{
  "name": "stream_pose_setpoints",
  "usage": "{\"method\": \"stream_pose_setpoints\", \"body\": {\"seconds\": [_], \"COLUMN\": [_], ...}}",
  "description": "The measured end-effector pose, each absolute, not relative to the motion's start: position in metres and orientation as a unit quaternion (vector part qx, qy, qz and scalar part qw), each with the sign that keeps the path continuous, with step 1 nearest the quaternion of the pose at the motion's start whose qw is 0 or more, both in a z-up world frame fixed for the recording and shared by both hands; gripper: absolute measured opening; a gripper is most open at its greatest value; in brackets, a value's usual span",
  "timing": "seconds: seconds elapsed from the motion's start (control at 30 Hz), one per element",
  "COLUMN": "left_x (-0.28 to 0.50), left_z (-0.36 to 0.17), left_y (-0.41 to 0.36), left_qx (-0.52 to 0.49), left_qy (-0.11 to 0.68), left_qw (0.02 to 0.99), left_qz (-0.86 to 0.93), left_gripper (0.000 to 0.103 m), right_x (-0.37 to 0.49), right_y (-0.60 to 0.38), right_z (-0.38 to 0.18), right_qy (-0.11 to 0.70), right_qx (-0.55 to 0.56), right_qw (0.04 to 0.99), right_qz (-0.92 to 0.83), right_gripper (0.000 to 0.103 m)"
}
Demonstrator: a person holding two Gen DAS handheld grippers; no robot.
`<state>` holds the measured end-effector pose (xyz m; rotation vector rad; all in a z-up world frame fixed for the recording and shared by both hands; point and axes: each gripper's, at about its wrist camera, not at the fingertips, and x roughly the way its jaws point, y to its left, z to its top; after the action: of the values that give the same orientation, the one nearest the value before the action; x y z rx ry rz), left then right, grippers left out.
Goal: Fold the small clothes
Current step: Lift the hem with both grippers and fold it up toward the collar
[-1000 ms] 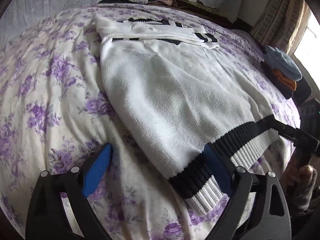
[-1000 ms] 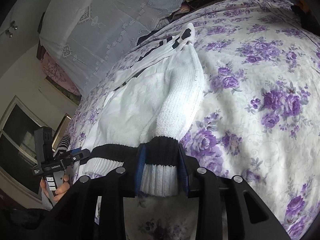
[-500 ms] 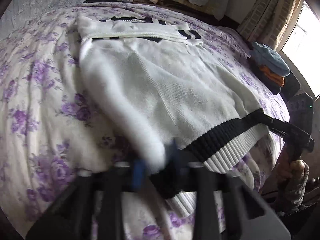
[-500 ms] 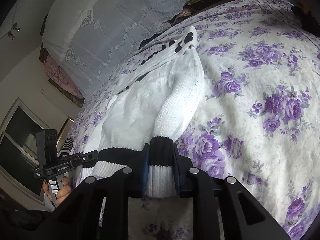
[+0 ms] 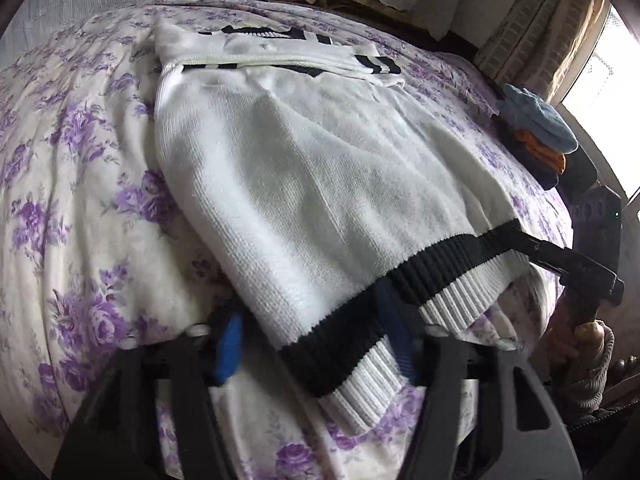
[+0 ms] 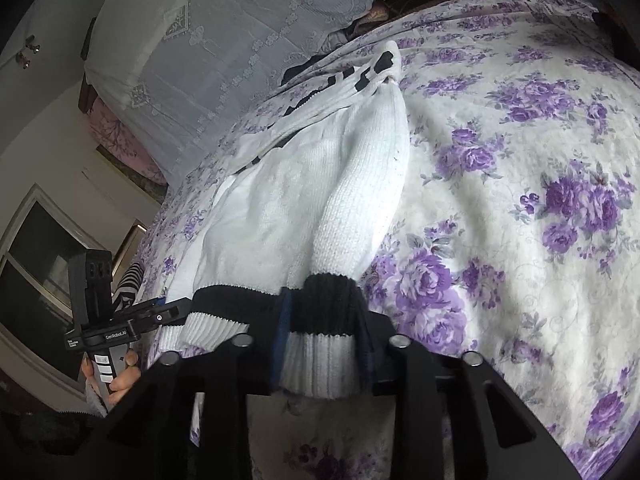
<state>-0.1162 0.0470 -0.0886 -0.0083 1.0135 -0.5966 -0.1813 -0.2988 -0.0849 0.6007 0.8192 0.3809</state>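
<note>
White knitted sweater with black-and-white ribbed hem (image 5: pixel 320 184) runs lengthwise away across floral bedspread (image 5: pixel 72 200). Right gripper (image 6: pixel 322 344) pinches hem corner; left gripper (image 5: pixel 316 344) jaws opening, hem lying loose between them.

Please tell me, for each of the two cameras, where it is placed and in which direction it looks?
Left wrist view: sits on the left gripper, looking down along the sweater toward the bed's head; its jaws are opening around the hem's near corner; the right gripper and its hand show at right.
Right wrist view: sits on the right gripper, shut on the hem's other corner, looking across the bedspread; the left gripper and its hand show at lower left.
Shared: sweater, bedspread, and each other's gripper.
</note>
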Motion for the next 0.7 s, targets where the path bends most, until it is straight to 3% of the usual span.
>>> {"method": "stream_pose_setpoints", "body": {"seconds": [0.03, 0.07, 0.2, 0.7], "left_x": [-0.115, -0.112, -0.1, -0.053], "left_z": [-0.087, -0.085, -0.077, -0.036], "left_y": [0.049, 0.056, 0.071, 0.054], "left_qx": [-0.003, -0.012, -0.043, -0.007], "left_qy": [0.477, 0.478, 0.482, 0.445], "left_qw": [0.835, 0.834, 0.827, 0.855], "left_qz": [-0.275, -0.275, -0.288, -0.267], "left_gripper": [0.021, 0.015, 0.013, 0.013], "right_x": [-0.183, -0.185, -0.184, -0.124], "right_y": [-0.299, -0.3, -0.304, -0.299], "right_z": [-0.084, -0.081, -0.07, -0.031], "right_qy": [0.383, 0.377, 0.365, 0.345], "right_qx": [0.288, 0.289, 0.294, 0.273], "right_qw": [0.858, 0.861, 0.862, 0.874], "right_qz": [0.184, 0.184, 0.195, 0.205], "right_gripper": [0.021, 0.021, 0.021, 0.022]}}
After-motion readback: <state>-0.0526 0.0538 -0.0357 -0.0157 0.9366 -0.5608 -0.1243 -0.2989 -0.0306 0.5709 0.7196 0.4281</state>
